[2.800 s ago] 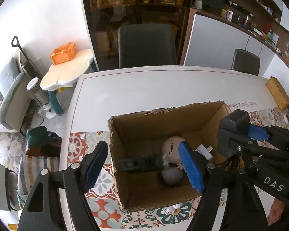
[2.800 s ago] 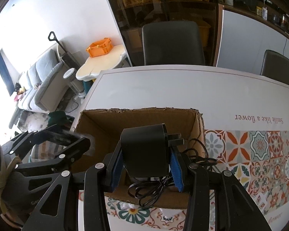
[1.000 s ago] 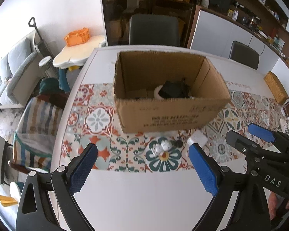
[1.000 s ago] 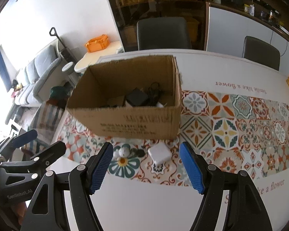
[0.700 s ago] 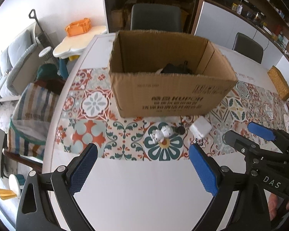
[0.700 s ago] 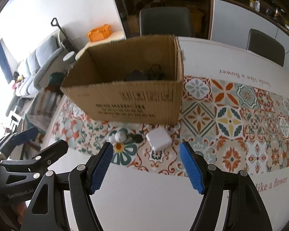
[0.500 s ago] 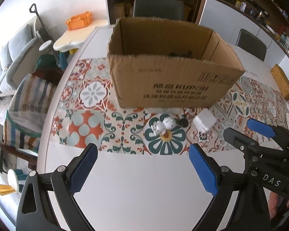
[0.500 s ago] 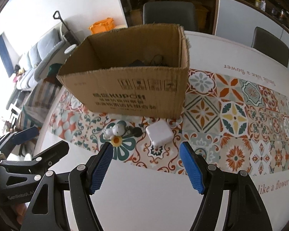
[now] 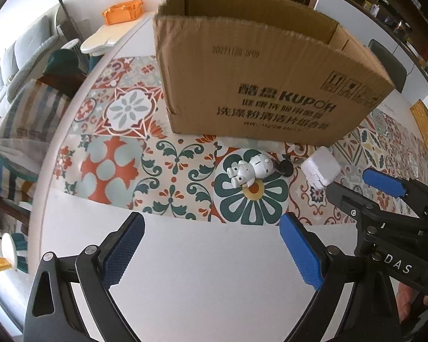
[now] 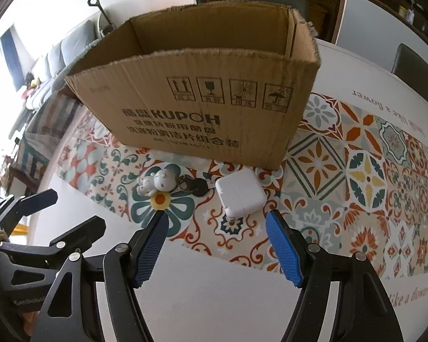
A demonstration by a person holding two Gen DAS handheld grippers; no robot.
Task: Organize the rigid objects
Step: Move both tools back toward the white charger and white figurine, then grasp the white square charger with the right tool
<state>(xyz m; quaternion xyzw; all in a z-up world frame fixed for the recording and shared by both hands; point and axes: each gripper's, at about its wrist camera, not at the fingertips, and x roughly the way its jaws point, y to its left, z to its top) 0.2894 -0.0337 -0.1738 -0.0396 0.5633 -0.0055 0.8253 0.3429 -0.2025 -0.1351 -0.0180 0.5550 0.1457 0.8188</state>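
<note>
Mid-frame on white table (image 9: 202, 270): patterned tile runner (image 10: 356, 188) | white charger cube (image 10: 240, 195) near cardboard box (image 10: 202, 108) | upper left: grey sofa (image 9: 11, 65) | left gripper (image 9: 211, 245), right gripper (image 10: 216, 245): jaws wide, empty

Box: the brown cardboard box (image 10: 202, 97) stands upright, open on top, beyond both jaw pairs.
Charger: the white square charger (image 10: 239, 192) lies flat just ahead of the right jaws, before the box.
Figurine: the small white figurine (image 9: 249, 168) lies ahead of the left jaws, a black round piece (image 10: 195, 186) beside it.
</note>
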